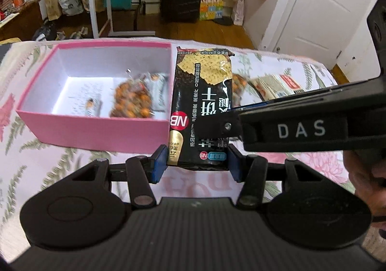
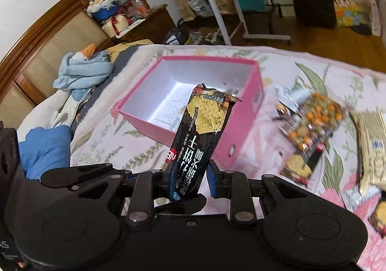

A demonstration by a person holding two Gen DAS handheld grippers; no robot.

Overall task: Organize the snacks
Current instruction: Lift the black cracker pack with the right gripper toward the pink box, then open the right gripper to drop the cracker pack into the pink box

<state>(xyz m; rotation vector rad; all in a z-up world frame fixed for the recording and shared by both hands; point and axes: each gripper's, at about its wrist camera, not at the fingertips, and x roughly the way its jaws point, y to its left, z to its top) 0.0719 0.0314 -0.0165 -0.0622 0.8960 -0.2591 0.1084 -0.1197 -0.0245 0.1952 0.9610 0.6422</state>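
- Black cracker packet (image 1: 201, 106) is clamped at its lower end between the blue pads of the left gripper (image 1: 197, 163).
- The right gripper (image 2: 190, 178) pinches the same packet, jaws closed on it.
- The packet is held above the floral bedspread (image 1: 60, 162), just beside the pink box (image 1: 96, 128).
- A nut pack (image 2: 311, 121) lies on the bedspread, right of the box.
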